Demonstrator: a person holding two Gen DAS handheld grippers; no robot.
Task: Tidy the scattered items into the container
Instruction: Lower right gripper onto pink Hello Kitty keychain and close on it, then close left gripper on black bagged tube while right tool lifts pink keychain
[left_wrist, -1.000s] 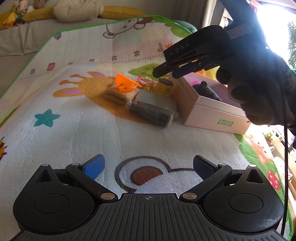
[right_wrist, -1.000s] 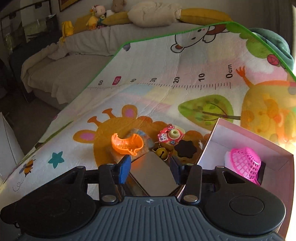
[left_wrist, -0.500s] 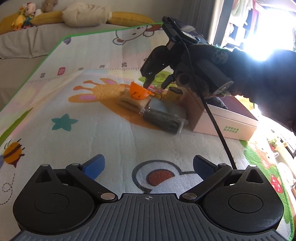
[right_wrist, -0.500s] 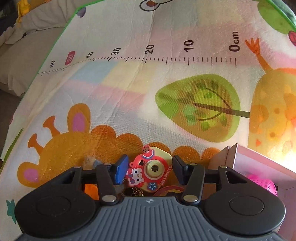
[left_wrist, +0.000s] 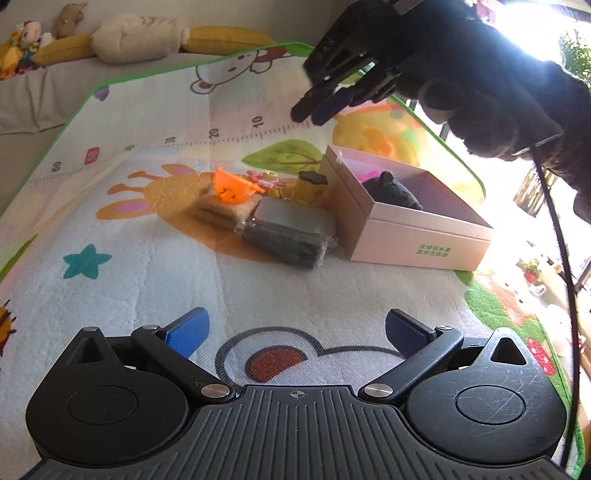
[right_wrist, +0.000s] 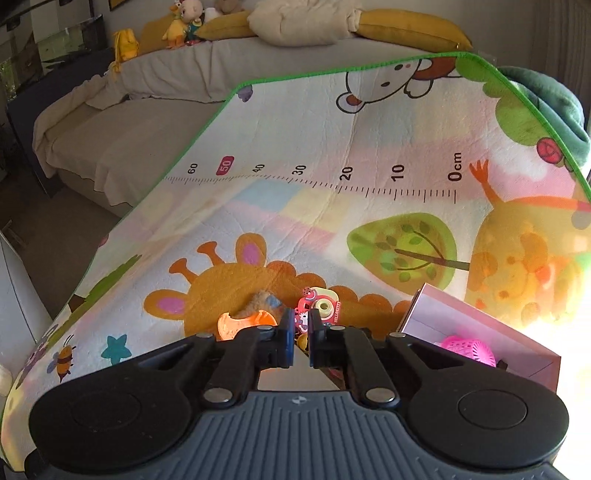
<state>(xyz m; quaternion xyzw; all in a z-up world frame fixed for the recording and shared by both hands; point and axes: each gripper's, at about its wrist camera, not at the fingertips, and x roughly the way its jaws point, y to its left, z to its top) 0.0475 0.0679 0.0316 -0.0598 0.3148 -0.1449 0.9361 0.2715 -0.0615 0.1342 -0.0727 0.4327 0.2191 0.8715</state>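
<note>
Being light, stiff plastic, the toy camera (right_wrist: 320, 309) is best pinched by its body by the right hand-held gripper (right_wrist: 301, 343), seen clenched and empty.

Right gripper (right_wrist: 301, 345): fingers nearly closed, nothing visibly clamped. Beyond them, mid play mat (right_wrist: 332, 155): red toy camera (right_wrist: 320, 308), orange cup (right_wrist: 242, 325). Pink box (right_wrist: 476, 325) near mat's right edge, containing pink mesh ball (right_wrist: 468, 349).
</note>
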